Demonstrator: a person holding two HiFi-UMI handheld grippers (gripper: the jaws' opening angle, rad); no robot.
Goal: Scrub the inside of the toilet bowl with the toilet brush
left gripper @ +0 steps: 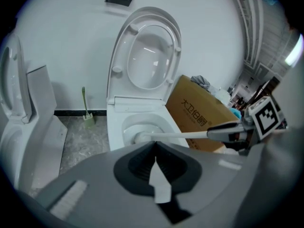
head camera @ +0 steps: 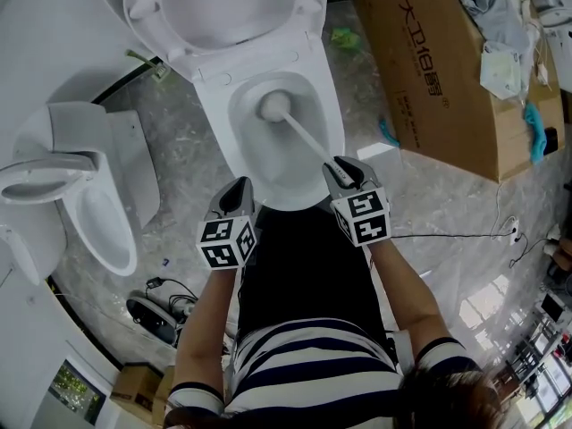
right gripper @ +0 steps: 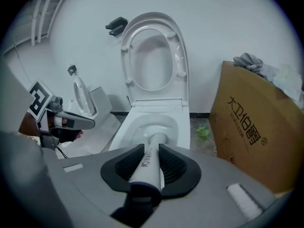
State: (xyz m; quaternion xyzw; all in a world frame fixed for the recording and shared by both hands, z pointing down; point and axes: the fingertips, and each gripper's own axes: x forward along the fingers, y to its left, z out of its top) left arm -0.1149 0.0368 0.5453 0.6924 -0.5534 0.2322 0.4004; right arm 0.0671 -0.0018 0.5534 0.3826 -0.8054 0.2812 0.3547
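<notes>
A white toilet [head camera: 313,70] stands ahead with its seat and lid [head camera: 223,3] raised against the wall. The toilet brush [head camera: 299,130] reaches into the bowl, its white head [head camera: 273,105] down at the bowl's bottom. My right gripper [head camera: 340,170] is shut on the brush handle [right gripper: 151,161], which runs out between the jaws toward the bowl [right gripper: 154,125]. My left gripper [head camera: 238,193] hangs at the bowl's near left rim, shut with nothing in it. In the left gripper view the brush [left gripper: 175,136] crosses from the right gripper [left gripper: 227,130] into the bowl.
A large cardboard box [head camera: 447,70] with clothes on top stands right of the toilet. A second white toilet [head camera: 76,190] sits to the left. Cables and a dark device [head camera: 156,315] lie on the marble floor at left; a green scrap [head camera: 344,37] lies by the box.
</notes>
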